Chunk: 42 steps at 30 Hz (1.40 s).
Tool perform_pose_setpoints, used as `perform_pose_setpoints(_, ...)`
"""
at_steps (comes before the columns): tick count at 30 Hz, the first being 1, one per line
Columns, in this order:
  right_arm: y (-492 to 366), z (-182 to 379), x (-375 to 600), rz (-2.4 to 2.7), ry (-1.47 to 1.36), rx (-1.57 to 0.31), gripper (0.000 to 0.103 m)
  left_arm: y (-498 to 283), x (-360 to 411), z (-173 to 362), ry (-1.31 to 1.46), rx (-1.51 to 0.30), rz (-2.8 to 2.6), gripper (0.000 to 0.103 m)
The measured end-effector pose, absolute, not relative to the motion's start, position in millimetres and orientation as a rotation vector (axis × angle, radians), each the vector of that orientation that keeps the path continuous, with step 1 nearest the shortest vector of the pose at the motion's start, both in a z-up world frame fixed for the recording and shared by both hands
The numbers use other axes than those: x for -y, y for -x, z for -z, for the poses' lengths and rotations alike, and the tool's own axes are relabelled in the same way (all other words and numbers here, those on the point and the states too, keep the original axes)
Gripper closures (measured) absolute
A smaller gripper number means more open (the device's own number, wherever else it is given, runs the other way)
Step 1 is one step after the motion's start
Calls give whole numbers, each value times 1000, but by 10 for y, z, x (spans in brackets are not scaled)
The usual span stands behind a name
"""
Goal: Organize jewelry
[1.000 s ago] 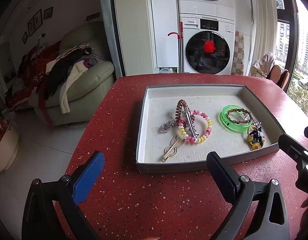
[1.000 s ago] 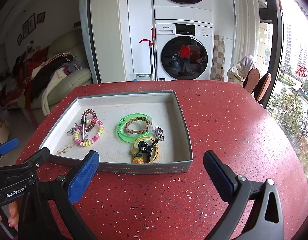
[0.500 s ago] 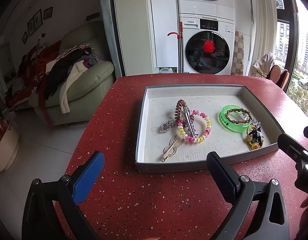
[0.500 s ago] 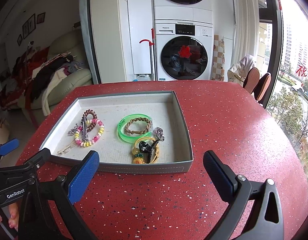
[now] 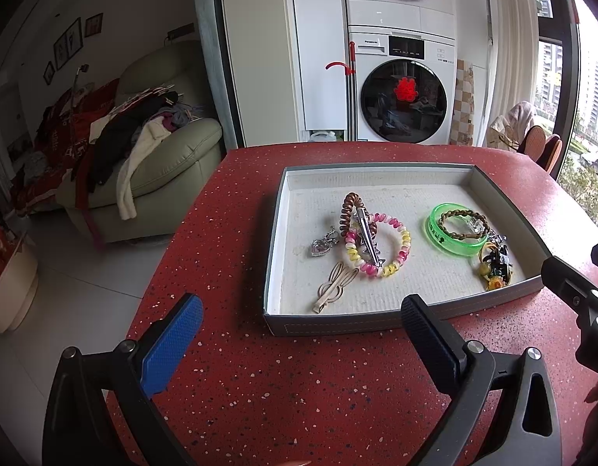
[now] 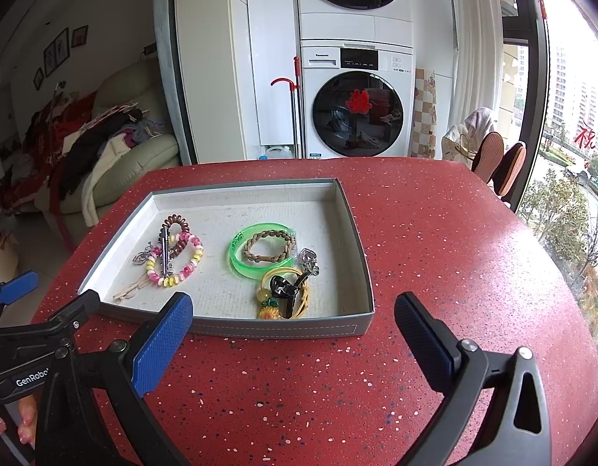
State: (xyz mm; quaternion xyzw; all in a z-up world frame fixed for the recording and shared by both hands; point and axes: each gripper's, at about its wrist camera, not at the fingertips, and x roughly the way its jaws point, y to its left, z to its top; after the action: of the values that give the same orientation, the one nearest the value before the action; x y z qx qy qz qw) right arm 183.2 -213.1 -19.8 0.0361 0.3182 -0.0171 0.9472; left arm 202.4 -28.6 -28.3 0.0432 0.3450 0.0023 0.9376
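A grey tray (image 5: pixel 337 326) (image 6: pixel 283 328) stands on the red speckled table (image 5: pixel 299 388) and holds the jewelry. In it lie a pink and yellow beaded bracelet (image 5: pixel 400 260) (image 6: pixel 190 264), a brown coil tie (image 5: pixel 347 209), a silver clip (image 5: pixel 366 239), a heart charm (image 5: pixel 321 246), a gold rabbit clip (image 5: pixel 333 287), a green bangle (image 5: pixel 450 244) (image 6: pixel 256 268) around a braided bracelet (image 5: pixel 460 225), and a yellow and black tie (image 5: pixel 495 266) (image 6: pixel 283 295). My left gripper (image 5: pixel 299 334) and right gripper (image 6: pixel 293 328) are open and empty, short of the tray's near wall.
A sofa (image 5: pixel 151 163) piled with clothes stands left of the table. A stacked washer and dryer (image 5: pixel 403 101) stand behind it, with a red-handled mop (image 5: pixel 349 73) beside them. Chairs (image 6: pixel 501 163) and a window are at the right. The table edge drops off at the left.
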Motion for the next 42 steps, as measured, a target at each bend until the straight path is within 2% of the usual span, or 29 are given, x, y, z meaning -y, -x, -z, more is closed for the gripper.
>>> perform_pose_setpoints(42, -1824, 196, 2114, 34, -71, -646, 0, -1986, 277, 265, -79, -708, -13, 0)
